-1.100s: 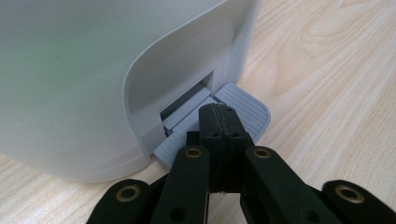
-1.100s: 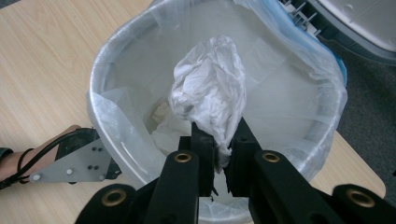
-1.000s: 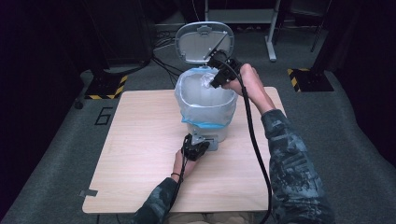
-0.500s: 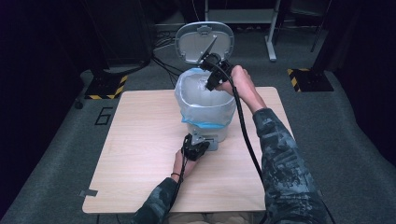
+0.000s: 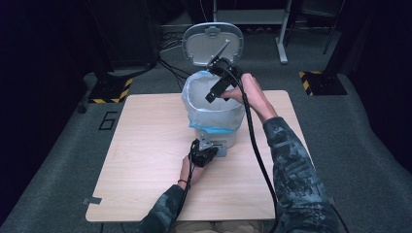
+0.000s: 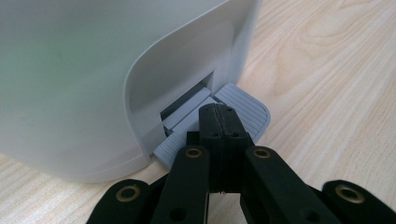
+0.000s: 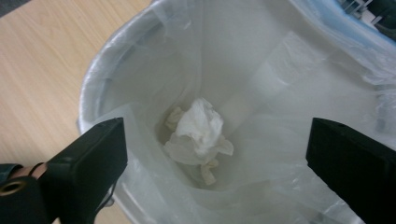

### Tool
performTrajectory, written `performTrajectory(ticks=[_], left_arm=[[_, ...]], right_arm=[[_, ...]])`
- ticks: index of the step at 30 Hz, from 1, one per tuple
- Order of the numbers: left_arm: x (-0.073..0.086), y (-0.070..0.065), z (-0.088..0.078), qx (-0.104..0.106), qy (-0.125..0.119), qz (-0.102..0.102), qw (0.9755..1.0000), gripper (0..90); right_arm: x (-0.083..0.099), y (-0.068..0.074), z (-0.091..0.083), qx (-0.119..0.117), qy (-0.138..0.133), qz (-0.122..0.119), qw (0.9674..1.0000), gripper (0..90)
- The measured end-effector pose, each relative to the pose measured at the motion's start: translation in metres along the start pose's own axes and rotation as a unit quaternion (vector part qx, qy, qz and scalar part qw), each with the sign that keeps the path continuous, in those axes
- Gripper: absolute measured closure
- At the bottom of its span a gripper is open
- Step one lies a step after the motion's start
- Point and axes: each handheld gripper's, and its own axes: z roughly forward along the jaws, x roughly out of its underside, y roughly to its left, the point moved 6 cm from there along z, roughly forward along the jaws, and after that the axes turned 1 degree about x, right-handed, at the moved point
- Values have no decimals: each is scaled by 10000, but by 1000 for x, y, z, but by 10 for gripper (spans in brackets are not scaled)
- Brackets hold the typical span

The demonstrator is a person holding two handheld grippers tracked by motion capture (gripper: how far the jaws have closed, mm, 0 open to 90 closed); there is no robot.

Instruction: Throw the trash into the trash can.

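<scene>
Bin (image 5: 214,114) mid-surface (image 5: 145,160), lid (image 5: 212,44) up.
Left gripper (image 6: 219,122) fingers closed, empty, pressing pedal (image 6: 243,109) at bin base. Right gripper (image 7: 215,154) over bin mouth, fingers just opened wide, empty; tissue (image 7: 200,128) at bottom of liner (image 7: 289,74).

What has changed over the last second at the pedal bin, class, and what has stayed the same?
The right gripper, above the lined bin, has just opened its jaws; nothing is between them, and crumpled tissue lies in the liner below. Unchanged: the left gripper, shut, presses the pedal; the lid stays up.
</scene>
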Motion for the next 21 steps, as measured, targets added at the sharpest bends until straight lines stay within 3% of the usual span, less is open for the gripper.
performTrajectory(ticks=[4, 11, 14, 21], left_arm=[[0, 0, 0, 3, 9, 5, 10000, 900], [0, 1, 0, 20, -2, -90, 10000, 900], [0, 2, 0, 14, 0, -107, 9999, 900], [0, 1, 0, 56, 36, -90, 9999, 900]], right_arm=[[7, 2, -7, -121, -186, 98, 9997, 2], [20, 2, -25, -88, -532, -22, 9985, 4], [27, 2, -31, -105, -651, 54, 9978, 6], [40, 0, -37, -73, -720, 96, 9973, 10]])
